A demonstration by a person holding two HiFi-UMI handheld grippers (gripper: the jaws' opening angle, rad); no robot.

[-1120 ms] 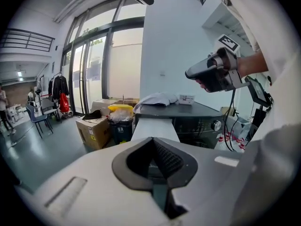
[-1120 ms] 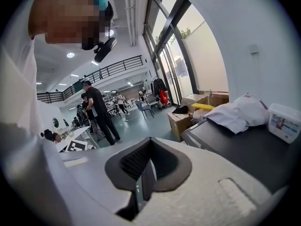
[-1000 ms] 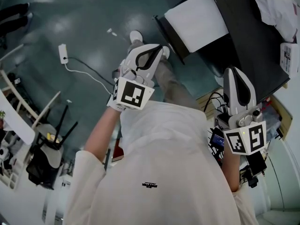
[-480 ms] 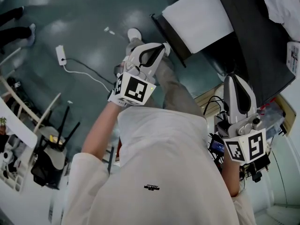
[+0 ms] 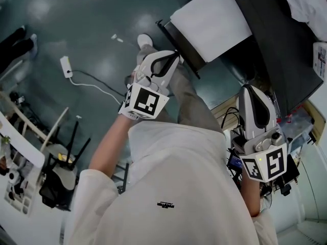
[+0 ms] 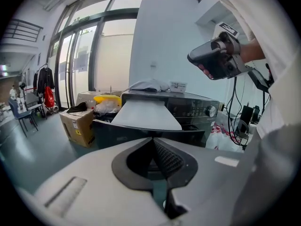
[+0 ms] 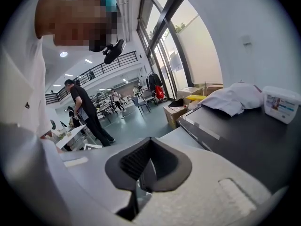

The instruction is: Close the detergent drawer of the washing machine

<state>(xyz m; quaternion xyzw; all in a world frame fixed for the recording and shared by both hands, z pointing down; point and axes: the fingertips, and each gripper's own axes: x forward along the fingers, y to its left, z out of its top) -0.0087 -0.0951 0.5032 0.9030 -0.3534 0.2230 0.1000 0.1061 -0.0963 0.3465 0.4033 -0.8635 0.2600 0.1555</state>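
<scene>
The dark washing machine (image 5: 271,40) stands at the upper right of the head view, and the left gripper view faces its control panel (image 6: 188,105). A dark-framed part with a white panel (image 5: 212,19) juts out from its front, and the white panel (image 6: 146,114) slopes toward me. My left gripper (image 5: 176,55) hangs shut and empty in front of that frame, apart from it; its tips (image 6: 153,140) meet. My right gripper (image 5: 249,88) is shut and empty beside the machine's dark top (image 7: 244,131).
A white cloth (image 7: 233,100) and a white tub (image 7: 281,103) lie on the machine's top. A cardboard box (image 6: 77,124) stands to its left. A power strip (image 5: 66,63) with its cable lies on the floor. Cables (image 5: 235,111) hang at the right. People (image 7: 87,109) stand farther off.
The machine and its white panel have slid left in the head view. My right gripper sits slightly lower. Both grippers stay shut.
</scene>
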